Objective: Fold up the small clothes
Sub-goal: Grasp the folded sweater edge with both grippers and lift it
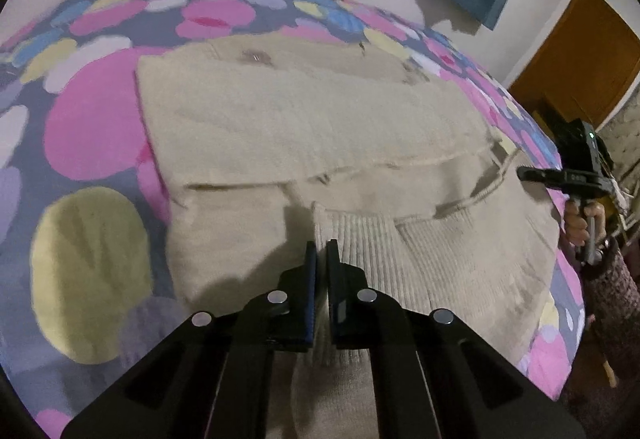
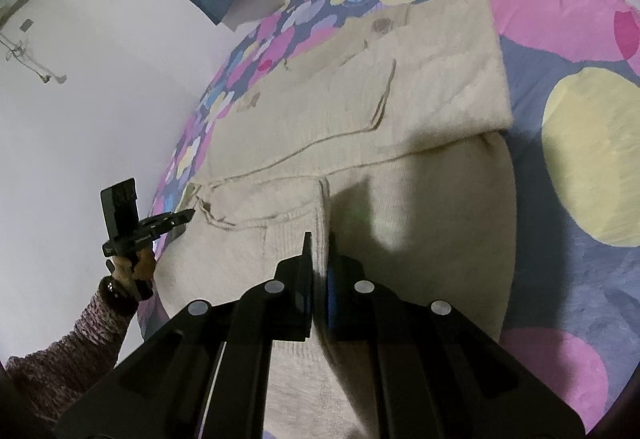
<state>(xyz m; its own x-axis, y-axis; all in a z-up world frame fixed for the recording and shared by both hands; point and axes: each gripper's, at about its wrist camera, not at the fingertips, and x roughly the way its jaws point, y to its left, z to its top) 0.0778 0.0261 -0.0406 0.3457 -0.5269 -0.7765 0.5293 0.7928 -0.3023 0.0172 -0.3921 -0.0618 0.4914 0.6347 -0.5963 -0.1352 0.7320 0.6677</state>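
On the bed, over a bedspread (image 1: 96,127) printed with coloured discs, a cream knitted sweater (image 1: 304,127) is lying flat, partly folded, its sleeves already turned in across the body. The left gripper (image 1: 321,251) is pinching the ribbed hem at the sweater's near edge, jaws closed on the knit; the right gripper (image 2: 318,243) is clamping the same ribbed band further along. Both are gripping there, presumably, to carry the hem over toward the collar. No containers are showing.
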